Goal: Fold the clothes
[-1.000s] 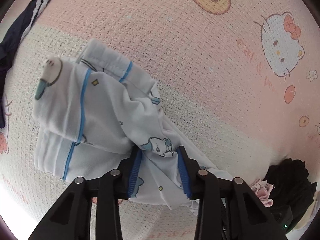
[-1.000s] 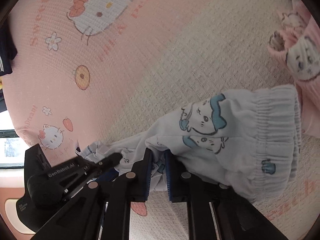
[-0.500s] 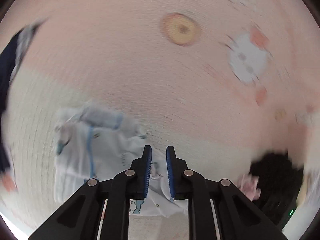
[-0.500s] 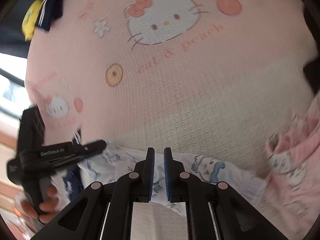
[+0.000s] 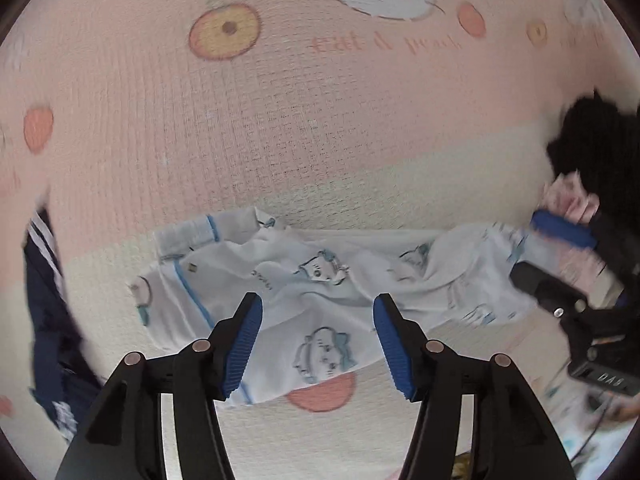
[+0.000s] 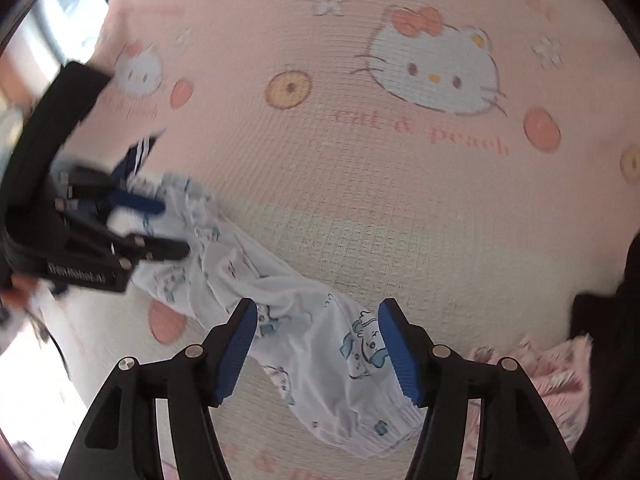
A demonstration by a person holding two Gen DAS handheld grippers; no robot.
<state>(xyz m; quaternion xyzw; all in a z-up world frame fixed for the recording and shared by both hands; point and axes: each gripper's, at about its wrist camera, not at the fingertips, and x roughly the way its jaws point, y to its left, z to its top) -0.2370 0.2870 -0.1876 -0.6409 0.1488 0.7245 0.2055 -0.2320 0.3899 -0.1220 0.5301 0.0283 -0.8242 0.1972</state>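
The left gripper (image 5: 318,338) hangs over the white pants (image 5: 304,280) with its blue-padded fingers (image 5: 244,344) spread apart and opening; cloth shows in the gap beneath them, but the pads do not press on it. The right gripper (image 6: 318,346) is the same: its fingers (image 6: 396,354) stand wide and are opening, with the pants (image 6: 320,344) lying loose below and nothing clamped between them.

The pants, white with blue piping and small cartoon prints, lie stretched out and rumpled across the bed cover (image 5: 320,128). In the left wrist view they run from a banded hem at the left, under the left gripper, to the right, where the right gripper (image 5: 552,256) shows, blurred, over their far end. In the right wrist view they slant from the upper left, where the left gripper (image 6: 160,228) hovers at their end, down to an elastic waistband at the bottom centre.

The bed cover is pink in its upper part and cream lower down, printed with cat faces, peaches, flowers and lettering. The pants lie mostly on the cream band.

A navy garment (image 5: 48,300) with white stripes lies just left of the pants in the left wrist view. A pink garment (image 6: 552,376) lies just right of the waistband in the right wrist view, and a black garment (image 6: 608,340) is piled beyond it at the right edge. Fingertips of a hand (image 6: 16,296) show at the left gripper's handle.
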